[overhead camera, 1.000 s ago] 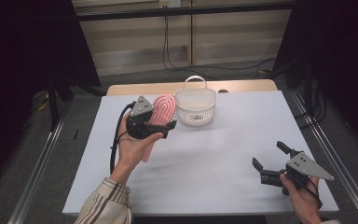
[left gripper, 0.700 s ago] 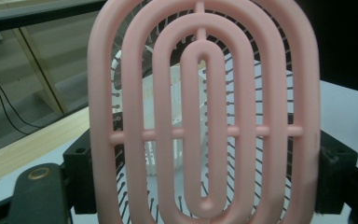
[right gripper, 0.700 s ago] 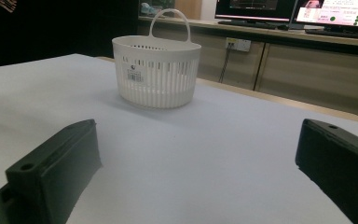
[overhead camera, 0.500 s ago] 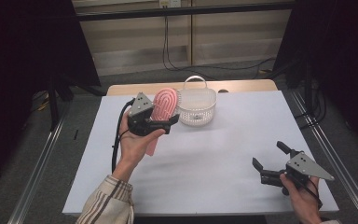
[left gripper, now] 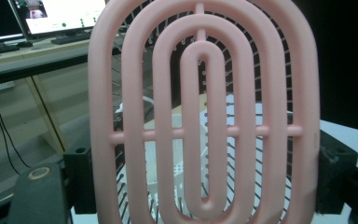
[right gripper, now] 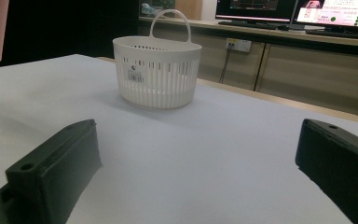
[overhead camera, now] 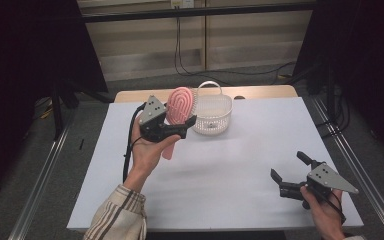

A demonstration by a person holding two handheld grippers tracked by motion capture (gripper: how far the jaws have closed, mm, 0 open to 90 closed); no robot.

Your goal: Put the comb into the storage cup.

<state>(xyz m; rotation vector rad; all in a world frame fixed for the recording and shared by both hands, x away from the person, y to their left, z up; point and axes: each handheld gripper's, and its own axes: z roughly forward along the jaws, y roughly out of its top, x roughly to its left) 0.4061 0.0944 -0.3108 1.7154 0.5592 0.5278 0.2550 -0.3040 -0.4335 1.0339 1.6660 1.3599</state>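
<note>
The left gripper (overhead camera: 182,123) clamps the pink hairbrush (overhead camera: 181,104) upright, just left of the white basket (overhead camera: 213,114) (presumably its destination); the right gripper (overhead camera: 291,172) rests near, jaws wide, empty.

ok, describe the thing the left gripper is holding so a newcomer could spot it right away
Start at the white table and find the white basket near its far edge. Just left of the basket, raised above the table, the left gripper clamps a pink hairbrush. It is the one pink thing there, an oval head of nested loops with dark bristles behind, handle pointing down.
</note>
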